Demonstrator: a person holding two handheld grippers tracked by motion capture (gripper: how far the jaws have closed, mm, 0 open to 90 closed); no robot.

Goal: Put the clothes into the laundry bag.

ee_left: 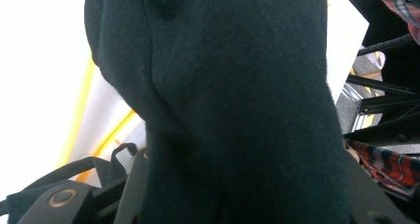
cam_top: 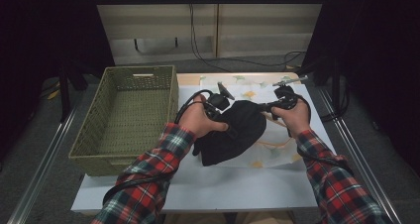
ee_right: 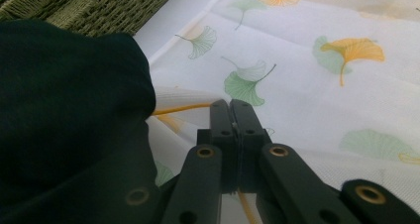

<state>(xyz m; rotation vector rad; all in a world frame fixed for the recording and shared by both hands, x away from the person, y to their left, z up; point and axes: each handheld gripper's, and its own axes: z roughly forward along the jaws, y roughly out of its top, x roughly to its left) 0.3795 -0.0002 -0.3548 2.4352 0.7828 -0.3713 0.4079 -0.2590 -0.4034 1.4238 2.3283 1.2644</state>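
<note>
White table, ginkgo-print cloth [ee_right: 317, 85], wicker basket [cam_top: 126, 117] alongside. Black garment [cam_top: 233, 132] hangs bunched in my left gripper [cam_top: 218, 105]; right gripper [ee_right: 232, 110] is pinched closed beside it. Soft, floppy, light; I'd grab an edge.

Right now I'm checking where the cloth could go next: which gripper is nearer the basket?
Left. The left gripper sits just beside the basket, at the black cloth; the right gripper is across the cloth.
</note>
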